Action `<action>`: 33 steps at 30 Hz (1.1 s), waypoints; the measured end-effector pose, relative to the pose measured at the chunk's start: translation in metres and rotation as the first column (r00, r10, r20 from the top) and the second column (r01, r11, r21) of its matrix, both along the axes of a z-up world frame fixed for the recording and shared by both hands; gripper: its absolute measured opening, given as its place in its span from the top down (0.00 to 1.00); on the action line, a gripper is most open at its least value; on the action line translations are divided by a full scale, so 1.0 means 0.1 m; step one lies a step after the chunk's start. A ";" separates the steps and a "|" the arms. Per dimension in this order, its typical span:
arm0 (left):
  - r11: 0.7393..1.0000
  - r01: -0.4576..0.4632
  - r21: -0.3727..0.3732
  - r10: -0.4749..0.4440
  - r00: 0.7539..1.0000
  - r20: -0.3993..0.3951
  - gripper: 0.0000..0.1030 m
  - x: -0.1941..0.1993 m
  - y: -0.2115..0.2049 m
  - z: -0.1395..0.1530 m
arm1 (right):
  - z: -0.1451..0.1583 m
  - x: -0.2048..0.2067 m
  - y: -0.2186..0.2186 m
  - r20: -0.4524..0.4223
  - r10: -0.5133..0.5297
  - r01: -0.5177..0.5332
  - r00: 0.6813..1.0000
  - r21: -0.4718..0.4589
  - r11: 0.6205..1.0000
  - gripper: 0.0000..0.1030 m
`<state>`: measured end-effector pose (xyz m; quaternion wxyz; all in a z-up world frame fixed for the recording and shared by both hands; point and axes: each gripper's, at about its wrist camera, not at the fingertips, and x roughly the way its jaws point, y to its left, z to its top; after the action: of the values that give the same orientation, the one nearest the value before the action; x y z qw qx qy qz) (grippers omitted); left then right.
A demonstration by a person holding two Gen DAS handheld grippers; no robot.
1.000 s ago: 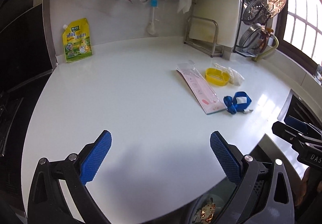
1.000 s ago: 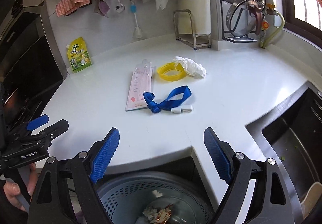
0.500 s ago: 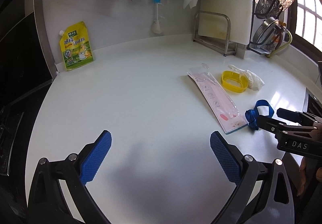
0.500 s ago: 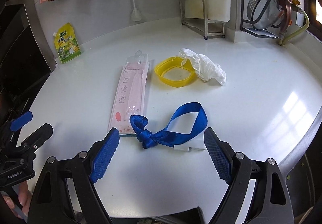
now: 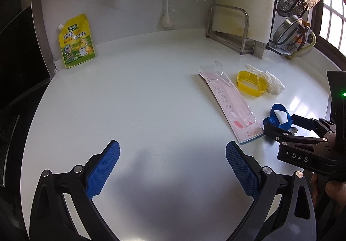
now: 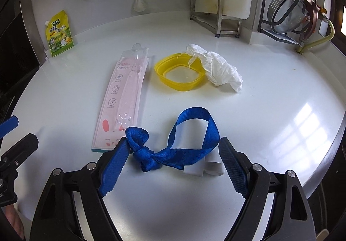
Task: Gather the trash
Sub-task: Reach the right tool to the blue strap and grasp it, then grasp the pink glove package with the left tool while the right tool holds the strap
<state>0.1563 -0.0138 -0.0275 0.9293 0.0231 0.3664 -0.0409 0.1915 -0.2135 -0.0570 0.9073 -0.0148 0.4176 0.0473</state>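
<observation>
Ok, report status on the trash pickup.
Left gripper open, empty. Right gripper open, closing around blue strap, not gripped. Pink package beside it.

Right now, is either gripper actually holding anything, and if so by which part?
Nothing is held. The right gripper has just been closing around the blue strap, near its knot; the pads don't clamp it yet. The left gripper is open and empty.

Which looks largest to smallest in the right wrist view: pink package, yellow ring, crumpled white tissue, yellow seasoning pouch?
1. pink package
2. yellow ring and crumpled white tissue: too alike to rank
3. yellow seasoning pouch, though it sits farthest away
</observation>
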 end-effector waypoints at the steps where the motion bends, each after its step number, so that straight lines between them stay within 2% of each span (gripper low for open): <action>1: 1.000 0.000 0.004 0.000 1.000 0.003 0.06 0.00 -0.01 0.01 | 0.00 0.00 0.00 -0.003 0.006 -0.006 1.000 0.000 1.000 0.28; 2: 1.000 0.000 0.005 0.000 1.000 0.005 0.06 0.00 -0.02 0.02 | -0.01 0.00 -0.01 -0.012 0.014 -0.014 1.000 0.005 1.000 0.36; 5: 1.000 0.005 -0.001 -0.005 1.000 0.000 0.06 0.02 -0.06 0.03 | -0.02 -0.02 -0.03 -0.015 0.023 -0.023 1.000 0.004 1.000 0.49; 8: 1.000 0.013 -0.010 -0.013 1.000 -0.016 0.06 0.07 -0.11 0.03 | 0.00 -0.05 -0.07 -0.007 0.023 -0.023 1.000 0.015 1.000 0.75; 9: 1.000 0.013 -0.013 -0.013 1.000 -0.020 0.06 0.09 -0.13 0.02 | 0.00 -0.05 -0.10 -0.009 0.023 -0.023 1.000 0.019 1.000 0.79; 18: 0.999 0.018 -0.043 -0.020 0.998 -0.062 0.06 0.36 -0.40 0.00 | 0.18 0.04 -0.51 0.054 -0.006 0.001 0.999 0.102 0.995 0.81; 24: 0.999 0.026 -0.019 -0.028 0.996 -0.080 0.06 0.59 -0.67 -0.04 | 0.24 0.09 -0.82 0.084 -0.055 0.037 0.995 0.206 0.978 0.81; 28: 1.000 0.016 -0.004 -0.017 0.994 -0.109 0.06 0.79 -0.79 -0.09 | 0.27 0.07 -0.93 0.099 -0.074 0.048 0.992 0.239 0.970 0.81; 33: 1.000 0.008 0.021 -0.005 0.991 -0.132 0.06 0.97 -0.93 -0.15 | 0.27 0.06 -1.10 0.098 -0.110 0.073 0.989 0.323 0.943 0.81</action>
<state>0.2537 -0.1069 -0.0426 0.9026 0.0314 0.4273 -0.0414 0.1976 -0.3238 -0.0298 0.9214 0.1487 0.3519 0.0711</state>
